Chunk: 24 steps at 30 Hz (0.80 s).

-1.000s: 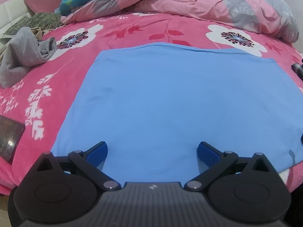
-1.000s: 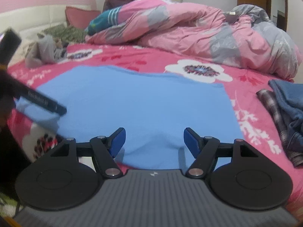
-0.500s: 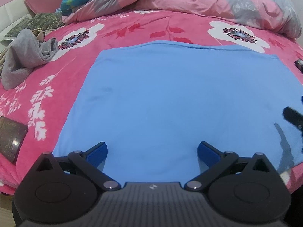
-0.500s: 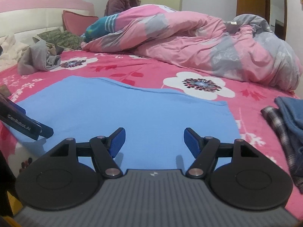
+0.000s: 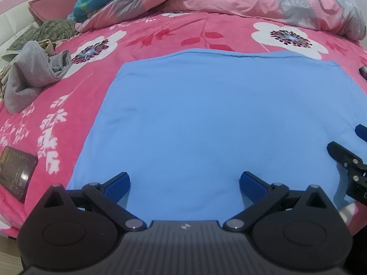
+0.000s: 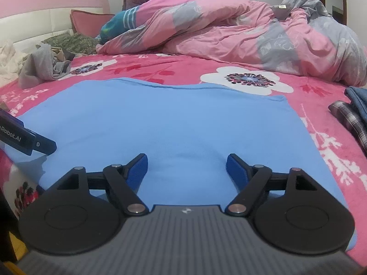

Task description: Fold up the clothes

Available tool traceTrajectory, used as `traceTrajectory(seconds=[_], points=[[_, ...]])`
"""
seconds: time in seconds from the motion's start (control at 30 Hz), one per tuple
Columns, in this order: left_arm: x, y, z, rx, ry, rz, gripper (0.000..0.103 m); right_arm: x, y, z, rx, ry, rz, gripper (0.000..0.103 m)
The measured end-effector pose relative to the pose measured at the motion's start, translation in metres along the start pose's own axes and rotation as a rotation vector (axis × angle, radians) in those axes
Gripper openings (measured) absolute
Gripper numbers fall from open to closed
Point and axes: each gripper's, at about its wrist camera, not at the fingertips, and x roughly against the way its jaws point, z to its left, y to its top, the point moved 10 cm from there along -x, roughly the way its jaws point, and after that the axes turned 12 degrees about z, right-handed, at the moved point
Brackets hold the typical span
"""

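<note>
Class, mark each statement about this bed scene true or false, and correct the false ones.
1. The blue cloth lies spread flat on the bedspread. True.
2. The left gripper is clamped on the cloth. False: its jaws stand apart, nothing pinched.
3. A crumpled grey garment lies left of the blue cloth. True.
4. The right gripper grips the plaid garment. False: its jaws are opening over the blue cloth, pressing on nothing.

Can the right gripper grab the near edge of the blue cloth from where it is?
Probably yes: the right gripper, jaws opening, sits over the blue cloth's near edge with nothing between; the left gripper stays aside.
</note>
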Motion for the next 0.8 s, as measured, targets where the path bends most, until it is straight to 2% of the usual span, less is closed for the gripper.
traceTrajectory(seconds=[0.43, 0.8], points=[[0.001, 0.001, -0.003, -0.016, 0.034, -0.003, 0.103, -0.002, -0.001, 0.004, 0.000, 0.002, -0.007, 0.084], [0.013, 0.007, 0.001, -0.044, 0.070, -0.048, 0.103, -0.002, -0.003, 0.003, -0.002, 0.012, -0.011, 0.085]])
